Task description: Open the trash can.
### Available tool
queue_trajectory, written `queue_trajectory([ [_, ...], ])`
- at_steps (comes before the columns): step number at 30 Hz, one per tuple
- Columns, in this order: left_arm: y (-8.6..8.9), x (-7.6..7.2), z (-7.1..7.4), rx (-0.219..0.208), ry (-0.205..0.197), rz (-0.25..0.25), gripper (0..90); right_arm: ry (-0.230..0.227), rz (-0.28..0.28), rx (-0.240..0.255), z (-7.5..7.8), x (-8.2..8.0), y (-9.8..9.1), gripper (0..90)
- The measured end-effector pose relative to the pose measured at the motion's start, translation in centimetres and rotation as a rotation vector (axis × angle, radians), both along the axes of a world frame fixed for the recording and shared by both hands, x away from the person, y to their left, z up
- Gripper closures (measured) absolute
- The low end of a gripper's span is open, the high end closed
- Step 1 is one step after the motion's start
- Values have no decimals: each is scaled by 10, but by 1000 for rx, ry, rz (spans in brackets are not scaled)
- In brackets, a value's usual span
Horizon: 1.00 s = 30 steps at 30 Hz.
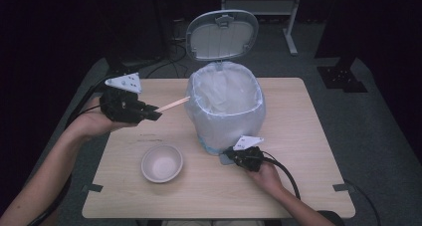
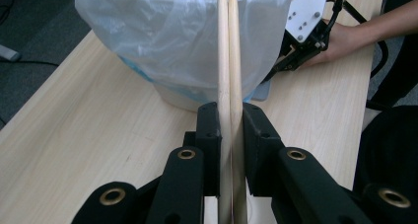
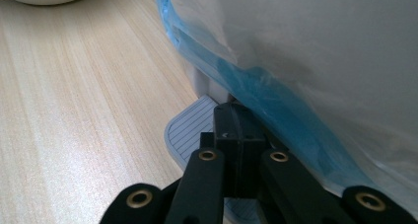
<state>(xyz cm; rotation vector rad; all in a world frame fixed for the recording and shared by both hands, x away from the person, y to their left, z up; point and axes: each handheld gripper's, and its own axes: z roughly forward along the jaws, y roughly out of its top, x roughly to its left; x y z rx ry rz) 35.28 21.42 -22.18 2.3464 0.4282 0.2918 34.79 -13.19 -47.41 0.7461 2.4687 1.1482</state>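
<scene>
Right now your biggest risk is the bin (image 1: 226, 106): its lid (image 1: 222, 35) stands open because your right gripper (image 3: 235, 130), jaws shut, presses the pedal (image 3: 190, 130); slip and it drops. Your left gripper (image 1: 149, 114) clamps the chopsticks (image 2: 229, 61), tips just beside the bag (image 1: 199, 94), which could snag. Left of it, the tabletop (image 1: 298, 136) offers room; the bowl (image 1: 161, 163) sits near.

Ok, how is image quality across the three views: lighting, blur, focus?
High view: table evenly lit, surroundings nearly black, image slightly soft. Left gripper view: chopsticks sharp, bin bag shows mild sheen. Right gripper view: pedal sharp, bag overhead pale, near washed out.
</scene>
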Motion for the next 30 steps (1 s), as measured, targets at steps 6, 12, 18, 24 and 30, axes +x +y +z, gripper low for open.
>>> queue_trajectory([
  [6, -16, 8, 5, 13, 8, -16, 794, -3, 0, -1, 0, 0, 0, 900],
  [12, -32, 17, 11, 19, 6, -27, 793, -9, 5, -4, 0, 0, 0, 900],
  [18, -48, 26, 17, 32, 3, -35, 794, -21, 11, -17, 0, 0, 3, 900],
  [24, -62, 36, 21, 45, 4, -47, 793, -21, 13, -16, 0, 0, 3, 900],
  [30, -78, 43, 24, 61, 6, -60, 794, -18, 15, -17, 0, -1, 3, 900],
])
